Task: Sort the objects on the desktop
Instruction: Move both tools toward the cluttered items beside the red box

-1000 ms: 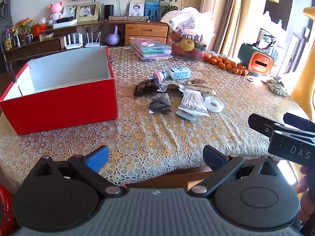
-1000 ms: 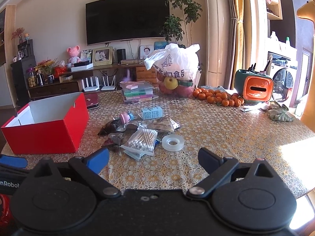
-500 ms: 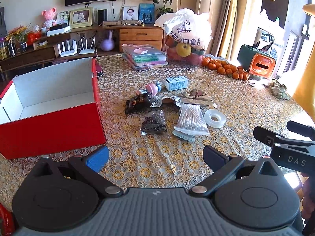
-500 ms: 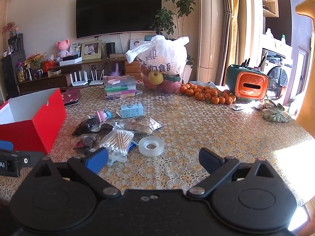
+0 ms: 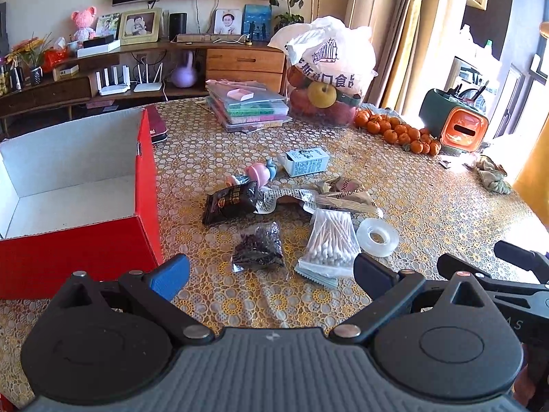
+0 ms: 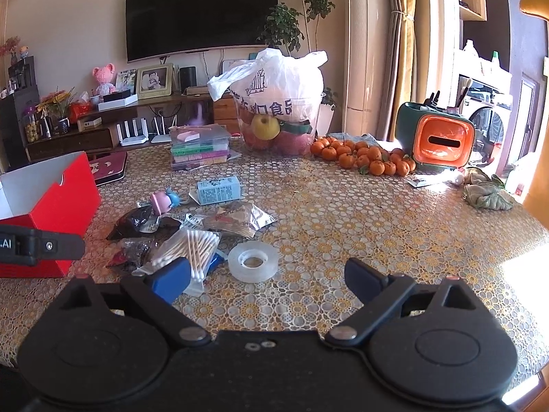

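Approach step, nothing sorted yet: red box [image 5: 82, 240] sits empty, left of the pile. My left gripper [image 5: 271, 271] and right gripper [image 6: 267, 274] both gape wide, holding nothing. Next: right drops onto tape roll [image 6: 253, 261] (cotton swab bag [image 6: 187, 249] just beside it), then squeeze

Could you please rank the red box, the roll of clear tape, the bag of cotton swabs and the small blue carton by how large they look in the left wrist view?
1. Red box
2. Bag of cotton swabs
3. Small blue carton and roll of clear tape: too alike to rank; the carton lies farther away.
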The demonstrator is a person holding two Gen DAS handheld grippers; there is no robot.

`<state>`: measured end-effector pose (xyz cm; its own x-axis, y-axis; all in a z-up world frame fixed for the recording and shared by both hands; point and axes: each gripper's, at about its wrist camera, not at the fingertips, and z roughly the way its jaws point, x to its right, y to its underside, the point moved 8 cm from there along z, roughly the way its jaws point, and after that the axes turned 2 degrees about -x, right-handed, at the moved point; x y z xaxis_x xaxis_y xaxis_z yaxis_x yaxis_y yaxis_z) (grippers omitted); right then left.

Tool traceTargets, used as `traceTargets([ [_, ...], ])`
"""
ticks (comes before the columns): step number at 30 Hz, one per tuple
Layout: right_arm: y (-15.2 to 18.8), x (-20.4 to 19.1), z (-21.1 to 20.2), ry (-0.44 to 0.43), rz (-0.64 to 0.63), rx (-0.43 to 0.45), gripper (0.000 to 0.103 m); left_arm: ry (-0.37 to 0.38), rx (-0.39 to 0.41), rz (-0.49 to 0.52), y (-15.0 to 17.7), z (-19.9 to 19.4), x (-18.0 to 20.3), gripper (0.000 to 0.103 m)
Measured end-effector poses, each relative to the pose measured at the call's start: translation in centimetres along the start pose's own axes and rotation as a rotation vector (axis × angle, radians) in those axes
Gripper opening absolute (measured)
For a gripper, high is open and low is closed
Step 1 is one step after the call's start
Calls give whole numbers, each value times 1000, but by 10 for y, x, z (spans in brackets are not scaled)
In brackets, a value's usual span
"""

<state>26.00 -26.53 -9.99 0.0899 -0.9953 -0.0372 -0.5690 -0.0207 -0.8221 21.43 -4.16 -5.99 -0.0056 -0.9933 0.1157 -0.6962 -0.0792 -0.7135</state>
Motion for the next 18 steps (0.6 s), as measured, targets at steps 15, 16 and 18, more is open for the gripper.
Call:
traceTargets([
  [15,-1,8,39,7,-3,-41,96,-44,-38,-37,-19,53,-3,102],
  [16,0,8,42,5,-3,-44,96,-45,-42,-39,-19,55,-4,102],
  [18,0,7,47,4,-11,-50,96,-53,-50,-37,-19,61,-4,101],
])
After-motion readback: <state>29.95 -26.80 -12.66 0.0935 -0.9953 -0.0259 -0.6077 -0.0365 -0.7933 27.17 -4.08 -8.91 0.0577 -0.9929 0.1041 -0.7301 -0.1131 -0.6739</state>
